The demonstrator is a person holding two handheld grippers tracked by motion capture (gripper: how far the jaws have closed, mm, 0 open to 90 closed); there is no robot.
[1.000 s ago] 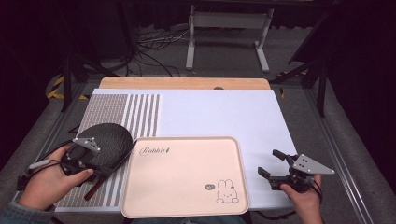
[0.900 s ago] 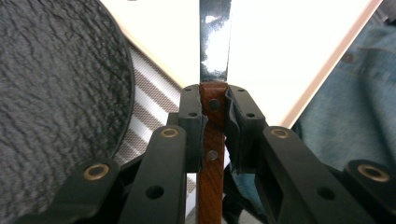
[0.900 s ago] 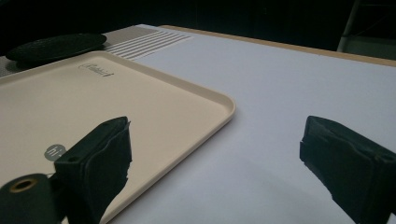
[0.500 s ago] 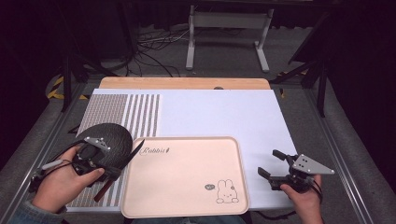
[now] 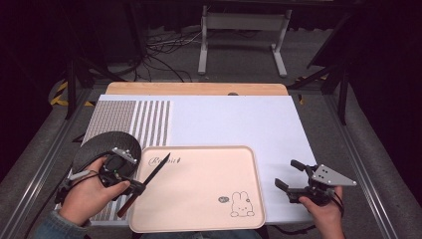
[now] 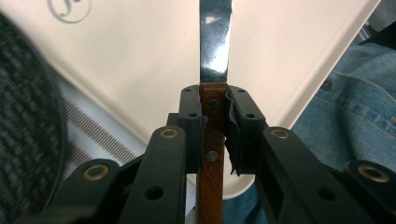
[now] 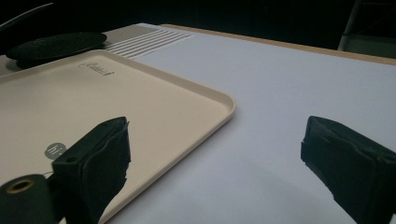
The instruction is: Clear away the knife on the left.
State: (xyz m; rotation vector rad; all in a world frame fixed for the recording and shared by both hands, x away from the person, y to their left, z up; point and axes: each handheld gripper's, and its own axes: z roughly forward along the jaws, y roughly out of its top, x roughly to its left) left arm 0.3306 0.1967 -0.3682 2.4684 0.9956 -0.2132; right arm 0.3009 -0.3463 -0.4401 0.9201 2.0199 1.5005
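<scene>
My left gripper [image 5: 130, 186] is shut on a knife [image 5: 149, 180] with a brown wooden handle and a dark blade. The blade points up and right over the left edge of the pink tray [image 5: 199, 199]. In the left gripper view the jaws clamp the handle [image 6: 212, 140] just below the shiny blade [image 6: 215, 42], with the tray [image 6: 140, 60] beneath. My right gripper [image 5: 291, 180] rests open on the white mat right of the tray. Nothing lies between its pads [image 7: 95, 154], and the tray's corner [image 7: 205, 107] lies just ahead of them.
A dark round woven mat [image 5: 99, 147] lies on the striped placemat [image 5: 144, 122] left of the tray. The white table cover [image 5: 239, 122] stretches behind the tray. A rabbit drawing [image 5: 241, 204] marks the tray's near right corner. Denim-clad legs [image 6: 355, 107] show below the table edge.
My left gripper has carried the knife rightward, from over the striped mat to the tray's left edge, the blade now over the tray. The right gripper has stayed still.
</scene>
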